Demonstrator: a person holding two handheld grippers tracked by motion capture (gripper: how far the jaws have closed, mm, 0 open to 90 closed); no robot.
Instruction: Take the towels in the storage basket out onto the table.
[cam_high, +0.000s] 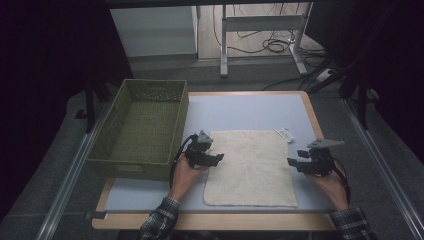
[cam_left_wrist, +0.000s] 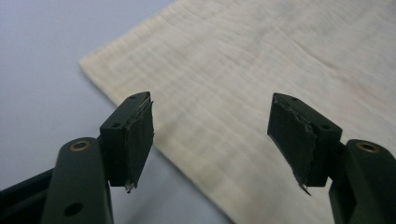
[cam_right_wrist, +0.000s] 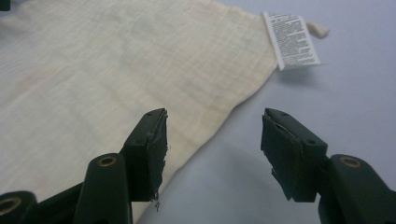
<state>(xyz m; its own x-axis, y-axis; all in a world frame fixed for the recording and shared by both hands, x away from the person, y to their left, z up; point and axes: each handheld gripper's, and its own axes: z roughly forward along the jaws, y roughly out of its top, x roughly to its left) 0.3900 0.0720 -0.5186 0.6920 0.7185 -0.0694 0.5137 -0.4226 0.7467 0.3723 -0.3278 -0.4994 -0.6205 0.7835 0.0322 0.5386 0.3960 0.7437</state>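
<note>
A cream towel (cam_high: 250, 167) lies flat on the pale blue table mat (cam_high: 240, 110), its white care label (cam_high: 285, 134) sticking out at the far right corner. My left gripper (cam_high: 219, 158) hovers at the towel's left edge, jaws open with nothing between them. In the left gripper view the towel (cam_left_wrist: 261, 79) stretches ahead beyond the left gripper (cam_left_wrist: 210, 135). My right gripper (cam_high: 291, 161) sits at the towel's right edge, open and empty too. The right gripper view shows the right gripper (cam_right_wrist: 212, 149) over that edge, the towel (cam_right_wrist: 116, 70) to its left and the label (cam_right_wrist: 292, 39) ahead.
An empty green mesh basket (cam_high: 142, 160) stands at the table's left side, close to my left hand. The wooden table edge (cam_high: 215, 221) runs along the front. Desk legs and cables (cam_high: 270, 45) lie on the floor beyond the table.
</note>
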